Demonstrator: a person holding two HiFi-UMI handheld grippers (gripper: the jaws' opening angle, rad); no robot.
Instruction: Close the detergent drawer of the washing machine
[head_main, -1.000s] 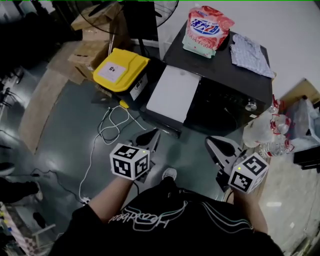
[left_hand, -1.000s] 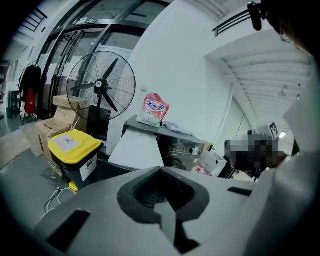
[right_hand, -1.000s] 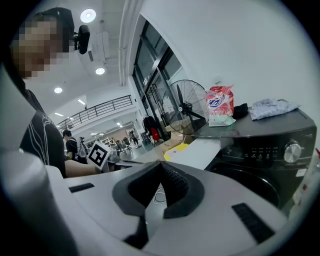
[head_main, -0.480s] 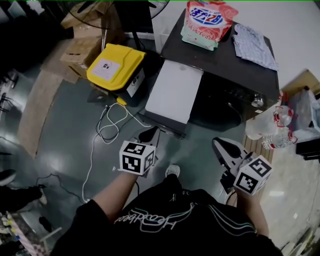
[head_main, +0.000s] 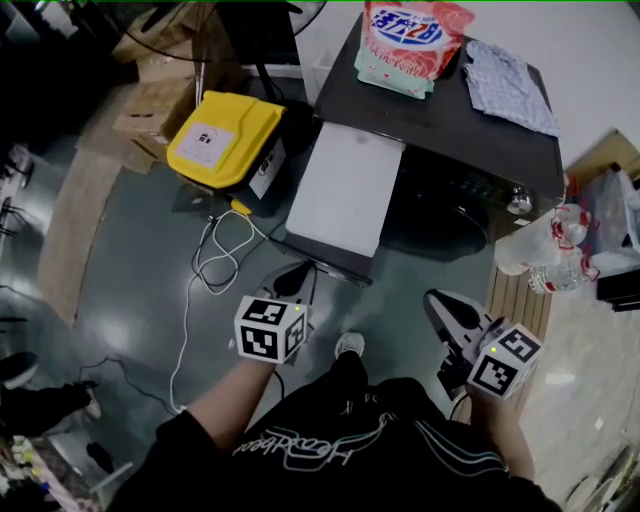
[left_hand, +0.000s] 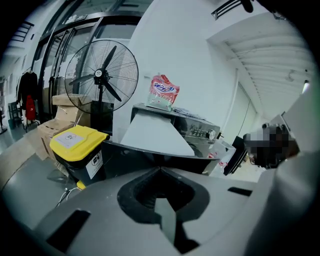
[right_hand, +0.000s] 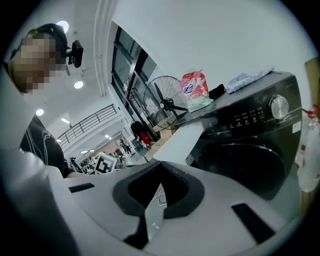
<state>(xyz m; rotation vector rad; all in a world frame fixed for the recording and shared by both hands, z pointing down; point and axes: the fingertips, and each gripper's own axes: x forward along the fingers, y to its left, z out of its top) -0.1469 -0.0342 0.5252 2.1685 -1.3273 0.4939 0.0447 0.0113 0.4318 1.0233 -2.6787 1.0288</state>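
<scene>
Washing machine, dark, front-loading, is seen from above in the head view. Detergent drawer, white, is pulled well out from the upper front, at the machine's left side. Detergent bag, pink and white, and a folded cloth are laid on the machine's top. Left gripper is held low, short of the drawer and apart from it; its jaws are brought together at the tips, with nothing between them. Right gripper is held before the door, likewise closed and empty. Yellow-lidded bin is set beside the drawer; a white cable is coiled on the floor below it.
</scene>
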